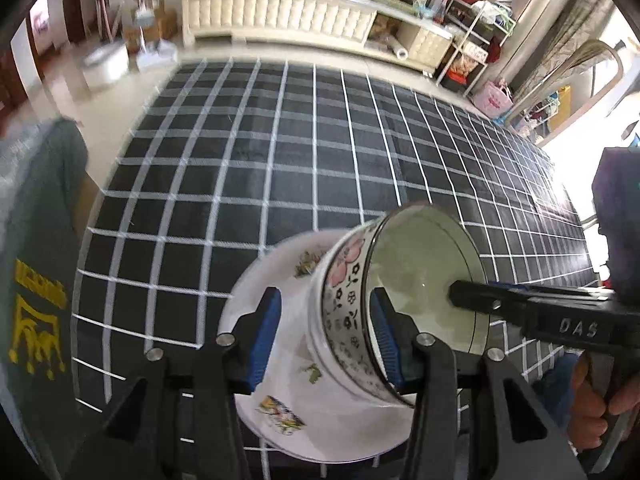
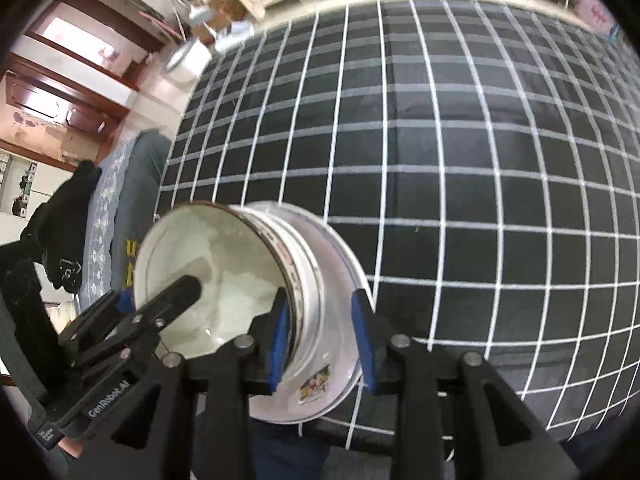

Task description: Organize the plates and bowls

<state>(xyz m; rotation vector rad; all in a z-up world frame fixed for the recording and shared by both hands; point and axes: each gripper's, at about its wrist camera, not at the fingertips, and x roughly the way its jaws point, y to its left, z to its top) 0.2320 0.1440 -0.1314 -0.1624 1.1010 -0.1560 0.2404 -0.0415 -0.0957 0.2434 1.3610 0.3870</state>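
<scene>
A white bowl with pink and black flower patterns [image 1: 344,308] sits on a white plate with small printed pictures [image 1: 280,412], and both are tilted up off the black checked tablecloth [image 1: 280,140]. My left gripper [image 1: 326,340] is shut on the bowl's wall, one blue pad outside and one inside. My right gripper [image 2: 322,340] is shut on the bowl's opposite wall, over the plate [image 2: 316,392]; its finger [image 1: 476,300] reaches into the bowl [image 2: 224,264] in the left wrist view. The left gripper's finger [image 2: 176,292] shows inside the bowl in the right wrist view.
The checked cloth stretches far back and right. A grey cushion with yellow print [image 1: 36,280] lies at the table's left edge. A cream cabinet [image 1: 280,16] and a cluttered rack [image 1: 472,40] stand beyond the table.
</scene>
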